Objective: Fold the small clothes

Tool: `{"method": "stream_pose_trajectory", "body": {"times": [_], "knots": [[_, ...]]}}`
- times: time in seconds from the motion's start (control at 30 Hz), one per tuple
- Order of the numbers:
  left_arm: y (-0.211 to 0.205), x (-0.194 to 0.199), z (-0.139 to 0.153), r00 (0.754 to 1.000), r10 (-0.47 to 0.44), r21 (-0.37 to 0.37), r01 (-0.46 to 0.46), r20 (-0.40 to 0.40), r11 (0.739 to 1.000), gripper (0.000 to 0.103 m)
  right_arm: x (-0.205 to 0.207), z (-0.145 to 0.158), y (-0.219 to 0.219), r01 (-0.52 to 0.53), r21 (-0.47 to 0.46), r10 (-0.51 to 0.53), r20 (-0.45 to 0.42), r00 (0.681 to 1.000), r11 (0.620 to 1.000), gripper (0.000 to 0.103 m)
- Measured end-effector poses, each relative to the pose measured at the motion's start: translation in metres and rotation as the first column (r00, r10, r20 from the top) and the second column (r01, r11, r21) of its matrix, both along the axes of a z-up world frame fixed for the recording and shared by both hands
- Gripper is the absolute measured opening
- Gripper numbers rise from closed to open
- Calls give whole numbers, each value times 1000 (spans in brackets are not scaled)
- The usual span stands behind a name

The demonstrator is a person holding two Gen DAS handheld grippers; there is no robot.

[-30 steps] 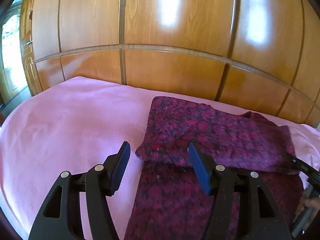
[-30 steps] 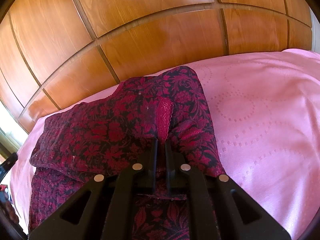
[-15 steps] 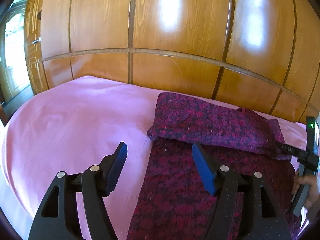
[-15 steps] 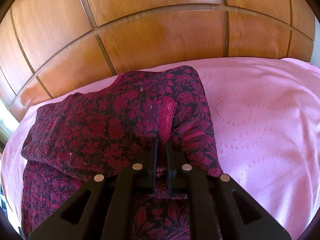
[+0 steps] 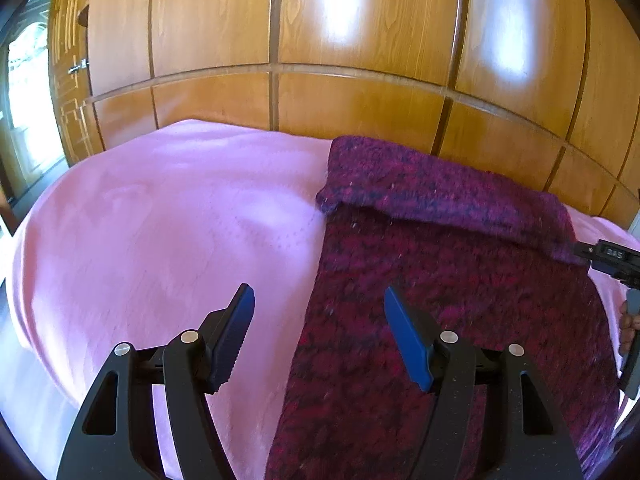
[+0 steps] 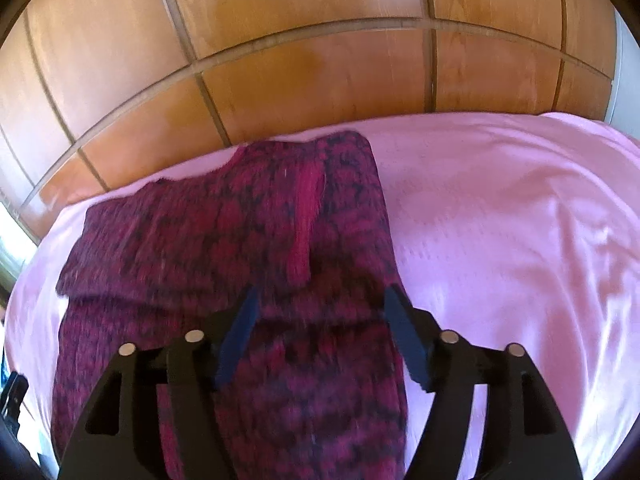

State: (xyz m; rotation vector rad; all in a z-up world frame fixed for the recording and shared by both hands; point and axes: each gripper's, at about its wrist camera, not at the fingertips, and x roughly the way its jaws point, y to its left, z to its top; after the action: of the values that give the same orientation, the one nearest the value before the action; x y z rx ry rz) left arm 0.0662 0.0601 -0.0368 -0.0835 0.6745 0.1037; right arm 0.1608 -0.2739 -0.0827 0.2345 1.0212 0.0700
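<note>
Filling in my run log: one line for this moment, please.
left gripper: open | right gripper: open | garment: far end folded over | on pink sheet

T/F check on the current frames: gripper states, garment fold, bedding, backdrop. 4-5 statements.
1. The right gripper is clamped on the garment. False: its jaws stand open, holding nothing.
2. The left gripper is open. True.
3. The garment's far end is folded over itself. True.
4. The garment lies on a blue sheet. False: the sheet is pink.
5. Wooden panels stand behind the bed. True.
</note>
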Motion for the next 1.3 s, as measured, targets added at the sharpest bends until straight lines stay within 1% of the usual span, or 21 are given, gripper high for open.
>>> {"method": "stream_pose_trajectory", "body": {"times": [0.1, 0.3, 0.37, 0.4, 0.53, 0.6, 0.67, 0.77, 0.83, 0.9, 0.93, 0.97, 1.0, 1.03, 1.1, 1.13, 1.17, 1.2, 1.23, 1.27, 1.3], "knots": [[4, -9, 0, 1000, 0, -3, 0, 4, 1000, 66, -19, -7, -8, 4, -2, -4, -30, 1000, 1000, 68], [5, -31, 11, 999, -29, 4, 29, 46, 1000, 66, -53, -17, -20, 11, 38, -8, -80, 997, 999, 70], [6, -37, 10, 999, -35, 5, 35, 42, 999, 72, -63, -17, -21, -8, 44, 11, -84, 996, 999, 70], [7, -39, 8, 999, -39, 9, 38, 35, 999, 72, -70, -16, -21, -19, 53, 24, -87, 996, 998, 70], [13, -48, -8, 999, -45, 53, 45, -12, 998, 72, -95, -14, -22, -58, 100, 67, -98, 993, 993, 71], [19, -52, -19, 997, -47, 60, 50, -56, 997, 72, -105, -12, -22, -72, 136, 87, -105, 991, 988, 71], [25, -58, -29, 994, -47, 42, 51, -95, 998, 72, -118, -11, -20, -96, 163, 115, -109, 987, 982, 71], [34, -67, -44, 985, -76, -8, 76, -153, 997, 71, -141, -9, -16, -133, 192, 158, -122, 980, 972, 70], [37, -74, -48, 981, -102, -33, 98, -167, 995, 67, -154, -7, -13, -147, 203, 175, -129, 976, 968, 68], [40, -79, -49, 977, -125, -54, 117, -171, 992, 64, -170, -6, -12, -155, 210, 187, -144, 972, 965, 61], [41, -80, -49, 973, -146, -68, 136, -177, 988, 58, -175, -6, -12, -157, 214, 192, -154, 969, 964, 59], [41, -82, -51, 966, -176, -87, 161, -192, 983, 52, -181, -7, -13, -158, 220, 197, -169, 966, 963, 53], [40, -84, -52, 960, -196, -99, 179, -201, 979, 51, -184, -8, -12, -161, 224, 203, -178, 963, 961, 48], [39, -85, -54, 953, -220, -109, 201, -208, 974, 48, -190, -9, -12, -168, 231, 214, -189, 959, 958, 47], [35, -89, -60, 931, -283, -149, 254, -232, 956, 43, -197, -14, -12, -172, 250, 226, -208, 952, 953, 42], [32, -89, -63, 918, -312, -174, 275, -245, 945, 37, -199, -16, -12, -172, 255, 230, -216, 949, 951, 41], [27, -90, -67, 899, -349, -194, 305, -264, 932, 34, -200, -18, -11, -174, 260, 235, -224, 946, 950, 41], [22, -92, -68, 893, -362, -183, 322, -268, 929, 30, -201, -20, -9, -184, 263, 247, -231, 941, 947, 40], [19, -94, -69, 888, -374, -168, 340, -266, 925, 20, -203, -20, -8, -194, 263, 258, -235, 937, 945, 39], [18, -95, -67, 886, -382, -170, 347, -261, 922, 15, -204, -20, -6, -204, 263, 269, -238, 933, 943, 34], [20, -94, -65, 884, -391, -190, 350, -257, 917, 14, -204, -19, -6, -209, 268, 276, -242, 930, 940, 27]]}}
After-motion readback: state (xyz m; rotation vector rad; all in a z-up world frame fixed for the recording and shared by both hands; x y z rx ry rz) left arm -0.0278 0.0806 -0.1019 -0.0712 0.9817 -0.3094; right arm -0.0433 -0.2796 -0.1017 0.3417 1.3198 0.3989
